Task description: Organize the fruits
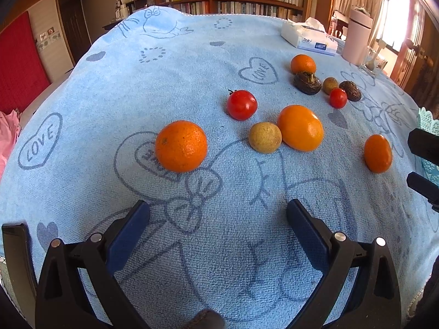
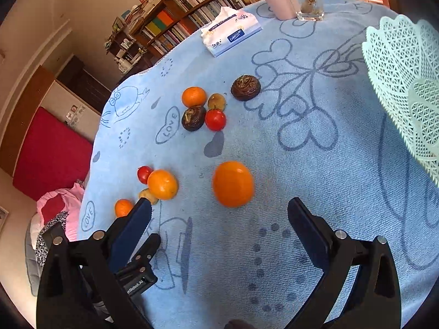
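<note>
Oranges, tomatoes and brown fruits lie scattered on the blue-clothed desk (image 1: 164,68). Nearest orange (image 2: 233,183) sits at twelve o'clock of the right gripper (image 2: 219,224), fingers wide apart and empty, basket (image 2: 397,68) at two o'clock. Left gripper (image 1: 218,224) hovers equally spread, empty.

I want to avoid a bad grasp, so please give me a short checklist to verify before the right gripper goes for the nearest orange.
1. Right gripper open and empty: ok, jaws stand wide apart with nothing between them.
2. Nearest orange lies ahead between the fingers' line: ok.
3. Space around that orange: ok, no other fruit touches it.
4. Mint lattice basket reachable and unblocked: ok, it stands on the towel to the right; its inside is only partly seen.
5. Left gripper out of the way: cannot tell, its finger shows close beside the right gripper.
</note>
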### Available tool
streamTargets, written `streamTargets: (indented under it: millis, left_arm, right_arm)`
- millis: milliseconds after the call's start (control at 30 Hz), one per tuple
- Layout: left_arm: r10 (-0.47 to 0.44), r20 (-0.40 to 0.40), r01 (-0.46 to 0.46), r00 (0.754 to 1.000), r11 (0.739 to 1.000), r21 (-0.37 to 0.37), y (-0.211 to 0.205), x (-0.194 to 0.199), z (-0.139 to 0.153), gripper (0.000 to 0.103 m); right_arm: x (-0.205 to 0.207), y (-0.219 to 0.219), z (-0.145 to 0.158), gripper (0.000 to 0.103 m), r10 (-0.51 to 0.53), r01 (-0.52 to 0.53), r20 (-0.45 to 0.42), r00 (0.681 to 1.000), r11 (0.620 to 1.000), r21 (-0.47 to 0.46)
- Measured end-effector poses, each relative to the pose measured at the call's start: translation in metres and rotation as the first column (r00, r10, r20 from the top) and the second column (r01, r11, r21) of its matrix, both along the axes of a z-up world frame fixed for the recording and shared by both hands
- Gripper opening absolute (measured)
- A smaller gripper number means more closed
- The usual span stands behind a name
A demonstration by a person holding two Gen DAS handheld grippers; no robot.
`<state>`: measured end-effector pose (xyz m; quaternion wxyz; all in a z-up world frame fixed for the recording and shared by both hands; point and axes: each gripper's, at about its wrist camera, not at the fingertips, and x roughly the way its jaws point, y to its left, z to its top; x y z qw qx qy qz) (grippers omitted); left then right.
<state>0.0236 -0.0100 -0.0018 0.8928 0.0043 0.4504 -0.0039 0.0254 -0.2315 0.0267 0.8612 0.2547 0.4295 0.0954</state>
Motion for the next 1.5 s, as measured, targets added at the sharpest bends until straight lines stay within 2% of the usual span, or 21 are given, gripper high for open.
streamTargets:
  millis: [133, 233, 300, 467, 667, 1000, 1233, 1500]
  left_arm:
    - [-0.007, -0.005, 0.007, 1.000, 1.000, 0.002, -0.001, -0.002, 0.000, 0.098]
    - [-0.008, -0.007, 0.008, 1.000, 1.000, 0.005, -0.001, -0.004, 0.000, 0.098]
    - [-0.008, -0.011, 0.008, 1.000, 1.000, 0.010, -0.001, -0.007, 0.000, 0.098]
    - [-0.013, 0.003, 0.013, 1.000, 1.000, 0.013, -0.002, -0.019, -0.001, 0.098]
    - [-0.011, -0.004, 0.011, 1.000, 1.000, 0.010, -0.003, -0.016, -0.001, 0.098]
    - [-0.004, 0.004, 0.004, 1.000, 1.000, 0.015, -0.004, -0.016, -0.001, 0.098]
    - [-0.004, 0.004, 0.004, 1.000, 1.000, 0.008, -0.003, -0.015, -0.002, 0.098]
    - [-0.004, 0.006, 0.004, 1.000, 1.000, 0.006, -0.003, -0.015, -0.002, 0.098]
  right_arm:
    - [-0.016, 0.011, -0.004, 0.101, 0.010, -0.003, 0.029, 1.000, 0.969, -0.247]
    - [-0.026, 0.018, -0.014, 0.101, 0.054, -0.047, 0.009, 0.999, 0.941, -0.336]
    - [-0.027, 0.018, -0.023, 0.101, 0.067, -0.071, -0.024, 0.997, 0.938, -0.339]
    - [-0.025, 0.025, -0.022, 0.101, 0.072, -0.073, -0.018, 0.997, 0.911, -0.406]
    - [-0.021, 0.031, -0.029, 0.101, 0.068, -0.075, -0.031, 0.997, 0.896, -0.437]
    - [-0.016, 0.035, -0.025, 0.101, 0.080, -0.084, -0.027, 0.996, 0.901, -0.426]
    - [-0.004, 0.048, -0.032, 0.101, 0.095, -0.096, -0.027, 0.995, 0.870, -0.483]
    - [-0.004, 0.047, -0.033, 0.101, 0.094, -0.093, -0.022, 0.995, 0.871, -0.482]
